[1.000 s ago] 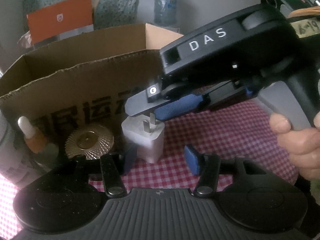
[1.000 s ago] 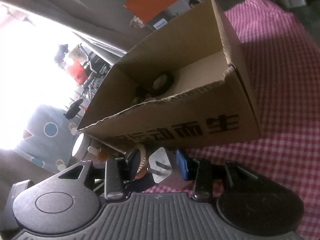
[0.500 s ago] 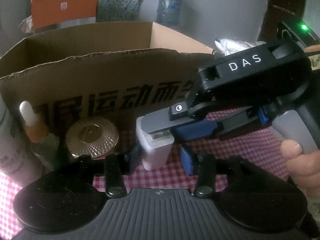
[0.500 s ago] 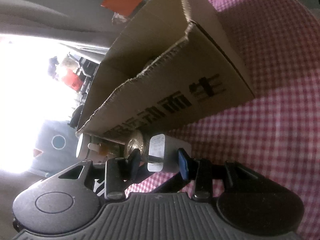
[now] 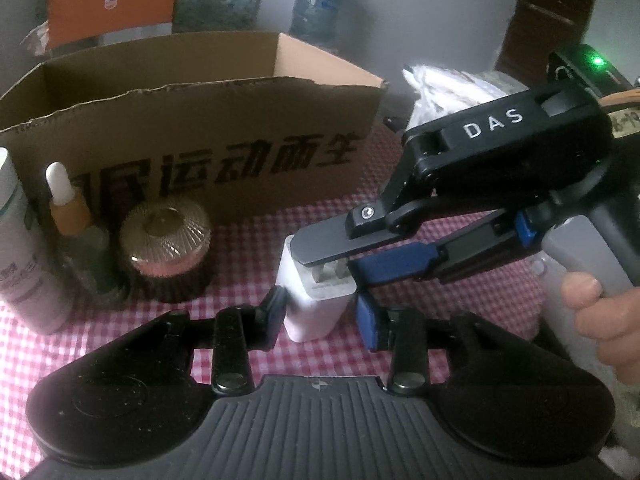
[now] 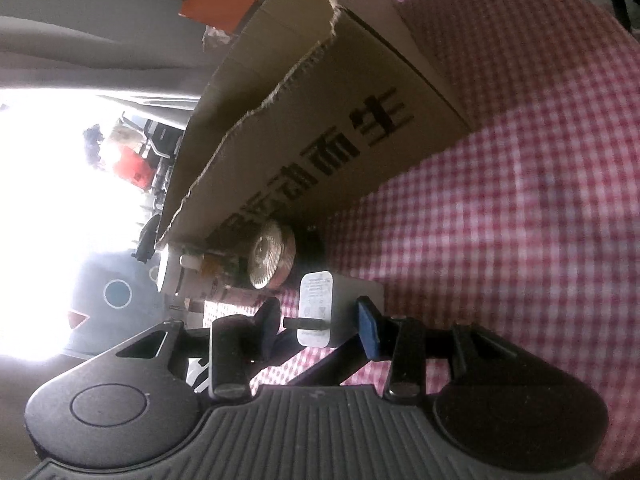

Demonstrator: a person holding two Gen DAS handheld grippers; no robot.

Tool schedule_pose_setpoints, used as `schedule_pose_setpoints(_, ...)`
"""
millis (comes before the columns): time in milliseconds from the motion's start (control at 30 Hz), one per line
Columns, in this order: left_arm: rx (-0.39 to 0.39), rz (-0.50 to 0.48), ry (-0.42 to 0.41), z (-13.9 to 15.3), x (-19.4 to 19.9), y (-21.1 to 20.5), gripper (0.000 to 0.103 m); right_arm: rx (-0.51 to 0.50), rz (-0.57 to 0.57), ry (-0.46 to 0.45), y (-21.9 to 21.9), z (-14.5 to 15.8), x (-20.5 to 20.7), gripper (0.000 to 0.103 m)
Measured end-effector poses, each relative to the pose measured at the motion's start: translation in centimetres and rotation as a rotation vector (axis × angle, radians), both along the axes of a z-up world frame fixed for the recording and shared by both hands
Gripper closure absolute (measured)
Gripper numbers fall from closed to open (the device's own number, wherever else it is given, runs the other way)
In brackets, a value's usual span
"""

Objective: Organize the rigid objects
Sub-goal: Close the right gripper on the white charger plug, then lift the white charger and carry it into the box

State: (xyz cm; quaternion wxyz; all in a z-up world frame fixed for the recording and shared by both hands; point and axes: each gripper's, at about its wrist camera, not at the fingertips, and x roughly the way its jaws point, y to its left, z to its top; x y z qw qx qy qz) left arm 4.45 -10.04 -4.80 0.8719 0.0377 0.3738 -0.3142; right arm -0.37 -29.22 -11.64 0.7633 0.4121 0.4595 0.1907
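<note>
A white charger point(image 5: 316, 312) stands prongs up on the checked cloth in front of an open cardboard box point(image 5: 192, 120). My left gripper point(image 5: 320, 314) is around its lower body. The jaws are closing and both pads now touch its sides. My right gripper point(image 5: 330, 258) reaches in from the right, rolled so that one finger lies over the prongs and the blue pad sits by the charger's upper right corner. In the right wrist view the charger point(image 6: 316, 308) lies across the right gripper point(image 6: 318, 322), partly beyond the pads and not squeezed. The box point(image 6: 320, 120) rises behind.
Left of the charger, against the box front, stand a jar with a ribbed gold lid point(image 5: 166, 248), a dropper bottle point(image 5: 70, 216) and a tall white bottle point(image 5: 20, 248). An orange carton point(image 5: 112, 0) sits behind the box. A person's hand point(image 5: 600, 320) holds the right gripper's handle.
The left jaws have narrowed onto the charger. The right gripper has rolled and drawn back to the right, from above the prongs to beside the charger's top.
</note>
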Motion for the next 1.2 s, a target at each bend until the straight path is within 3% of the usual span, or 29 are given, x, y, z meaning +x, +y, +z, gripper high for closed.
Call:
schedule_pose_setpoints(400,0.027,-0.015,-0.019,-0.3,-1.8,0.5,0.065,0.001,-0.027,-0.009,0.5,0.4,-1.3,0.058)
schedule_pose_setpoints(833,0.112,-0.047,-0.057,-1.6,-2.0,-1.1,0.063,-0.100,-0.017,-0.013,1.6,0.1,-0.5,0.057)
schedule_pose_setpoints(1200,0.119,-0.018,-0.056,-1.9,-1.6,-1.6,0.069,-0.116,-0.024,-0.023,1.8,-0.4,-0.4,0.057)
